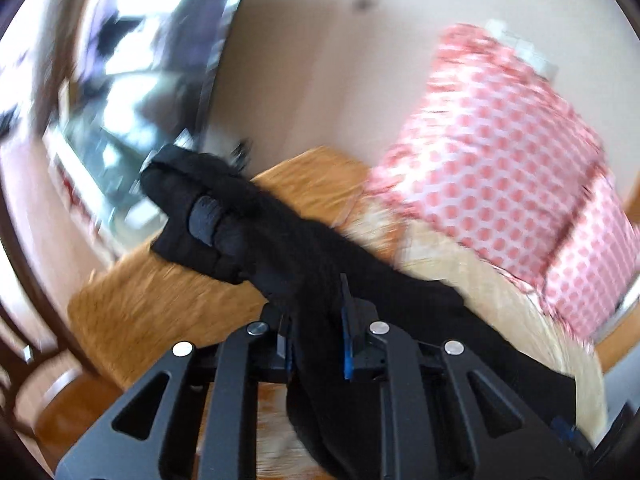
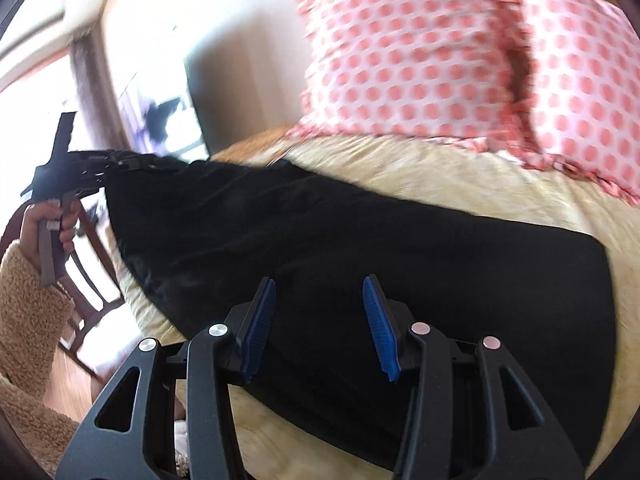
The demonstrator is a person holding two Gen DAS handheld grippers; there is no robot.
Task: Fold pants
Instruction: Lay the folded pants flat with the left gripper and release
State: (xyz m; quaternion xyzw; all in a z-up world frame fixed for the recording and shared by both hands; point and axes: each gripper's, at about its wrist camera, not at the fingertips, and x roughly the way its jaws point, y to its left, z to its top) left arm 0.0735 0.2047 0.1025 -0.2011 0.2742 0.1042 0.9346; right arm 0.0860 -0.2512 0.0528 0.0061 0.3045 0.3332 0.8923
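A bed (image 2: 460, 184) with a cream, fuzzy cover carries the black pants (image 2: 360, 248), spread flat across it. Two pink-dotted pillows (image 2: 420, 52) rest at its far side.

The left claw (image 1: 316, 344) is clamped on the black pants (image 1: 248, 224), which stretch ahead and leftward from it. A polka-dot pillow (image 1: 500, 168) lies ahead to its right on the bed (image 1: 472, 280).
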